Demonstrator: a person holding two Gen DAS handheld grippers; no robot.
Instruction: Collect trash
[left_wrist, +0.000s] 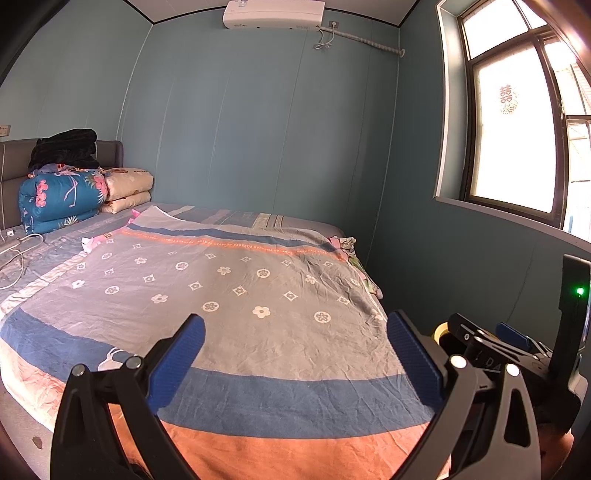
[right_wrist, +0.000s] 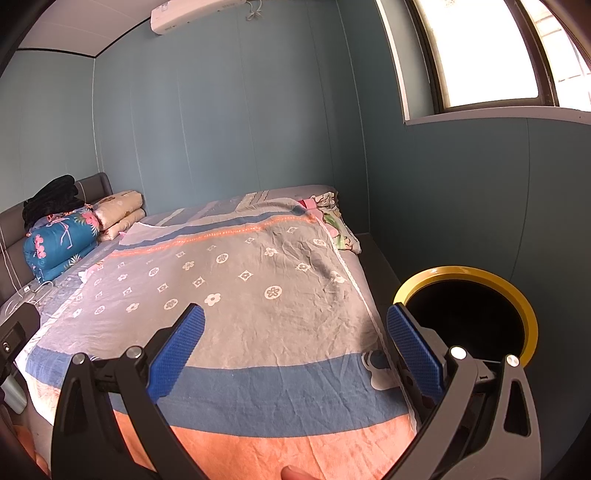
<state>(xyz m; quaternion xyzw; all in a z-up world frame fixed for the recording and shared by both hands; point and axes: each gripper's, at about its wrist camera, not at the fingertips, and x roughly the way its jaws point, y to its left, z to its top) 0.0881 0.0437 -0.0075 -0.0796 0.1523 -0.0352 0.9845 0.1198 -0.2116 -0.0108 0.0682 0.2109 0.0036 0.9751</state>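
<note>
Left wrist view: left gripper (left_wrist: 295, 354) spread wide, holding nothing, above the foot edge of the bed (left_wrist: 229, 295). Right gripper (right_wrist: 295, 350) likewise spread and unloaded. Bed's far side sits against the teal wall (left_wrist: 258, 129); a narrow floor strip runs between the bed and the window wall. Yellow-rimmed bin (right_wrist: 469, 314) sits just beside the bed's foot corner, interior dark, contents unreadable. Small pink-white scraps (left_wrist: 90, 242) lie on the bed, near the folded quilts (left_wrist: 62, 199).
</note>
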